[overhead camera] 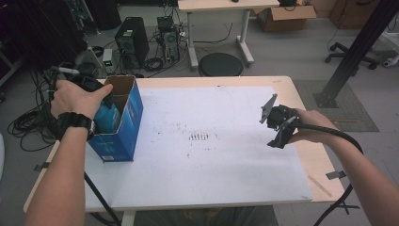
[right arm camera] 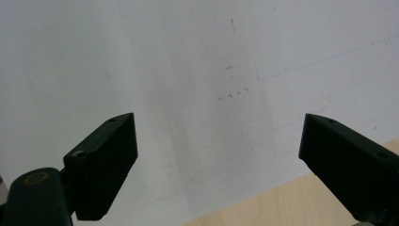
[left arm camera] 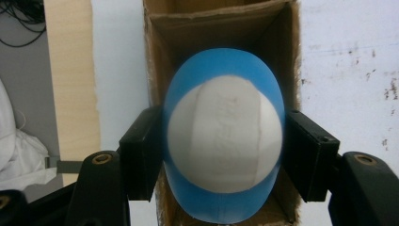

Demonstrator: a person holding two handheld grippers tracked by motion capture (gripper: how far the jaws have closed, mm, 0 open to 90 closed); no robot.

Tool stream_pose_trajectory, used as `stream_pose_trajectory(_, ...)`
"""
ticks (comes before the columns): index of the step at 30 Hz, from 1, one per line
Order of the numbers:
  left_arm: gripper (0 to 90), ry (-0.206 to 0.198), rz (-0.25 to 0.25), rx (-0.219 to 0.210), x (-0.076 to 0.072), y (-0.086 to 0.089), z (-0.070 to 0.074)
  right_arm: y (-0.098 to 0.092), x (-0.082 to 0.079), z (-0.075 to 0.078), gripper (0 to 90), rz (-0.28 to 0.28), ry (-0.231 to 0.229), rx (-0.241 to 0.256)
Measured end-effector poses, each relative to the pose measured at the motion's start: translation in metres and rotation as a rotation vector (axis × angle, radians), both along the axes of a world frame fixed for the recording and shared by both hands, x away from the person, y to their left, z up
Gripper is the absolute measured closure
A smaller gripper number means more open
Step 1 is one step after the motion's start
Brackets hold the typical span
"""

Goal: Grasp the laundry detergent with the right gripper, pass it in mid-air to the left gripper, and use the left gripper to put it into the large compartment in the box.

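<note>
While left hand-held gripper (left arm camera: 225,155) clamps blue-white bottle (left arm camera: 225,141), box (left arm camera: 155,70) hides bottle's far end; right hand-held gripper (right arm camera: 219,165) gapes.

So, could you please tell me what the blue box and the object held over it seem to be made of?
The box looks like cardboard: glossy blue print outside, raw brown fibrous walls inside. The blue-and-white object, clamped by the left gripper, looks smooth and matte, probably plastic or rubber; the blur leaves that open. Faint raised lettering suggests it was moulded.
</note>
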State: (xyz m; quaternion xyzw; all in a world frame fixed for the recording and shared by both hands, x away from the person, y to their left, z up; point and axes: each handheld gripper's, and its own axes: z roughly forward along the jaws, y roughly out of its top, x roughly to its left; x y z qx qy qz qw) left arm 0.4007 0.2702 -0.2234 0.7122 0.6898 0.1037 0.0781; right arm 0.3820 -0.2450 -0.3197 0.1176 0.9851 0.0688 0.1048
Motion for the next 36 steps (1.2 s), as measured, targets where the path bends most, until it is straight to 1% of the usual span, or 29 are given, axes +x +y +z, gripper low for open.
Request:
stream_pose_trajectory(1,38.2,0.001,0.0,0.0,0.0,0.0,-0.003,0.0,0.0,0.0,12.1,0.007,-0.001,0.0)
stream_pose_trajectory(2,38.2,0.001,0.0,0.0,0.0,0.0,-0.003,0.0,0.0,-0.001,12.1,0.001,0.001,-0.002)
stream_pose_trajectory(4,38.2,0.011,-0.001,0.008,0.001,0.0,-0.01,0.0,0.0,-0.002,12.0,0.003,0.001,-0.002)
stream_pose_trajectory(6,38.1,0.016,-0.001,0.013,0.001,0.0,-0.015,0.0,0.0,-0.002,12.1,-0.004,0.002,-0.003)
stream_pose_trajectory(11,38.2,0.031,-0.006,0.032,0.001,-0.003,-0.024,0.001,0.0,-0.004,12.1,-0.002,0.005,-0.007)
stream_pose_trajectory(12,38.1,0.033,-0.008,0.033,0.001,-0.003,-0.025,0.002,0.0,-0.004,12.2,0.008,0.003,-0.006)
stream_pose_trajectory(19,38.1,0.043,-0.013,0.022,0.001,-0.003,-0.034,0.003,-0.001,-0.005,12.2,0.002,0.006,-0.012)
stream_pose_trajectory(25,38.1,0.052,-0.018,0.033,0.002,-0.005,-0.039,0.003,-0.002,-0.006,12.3,0.004,0.006,-0.01)
stream_pose_trajectory(36,38.1,0.054,-0.017,0.031,0.002,-0.004,-0.043,0.003,-0.002,-0.01,12.3,0.0,0.013,-0.014)
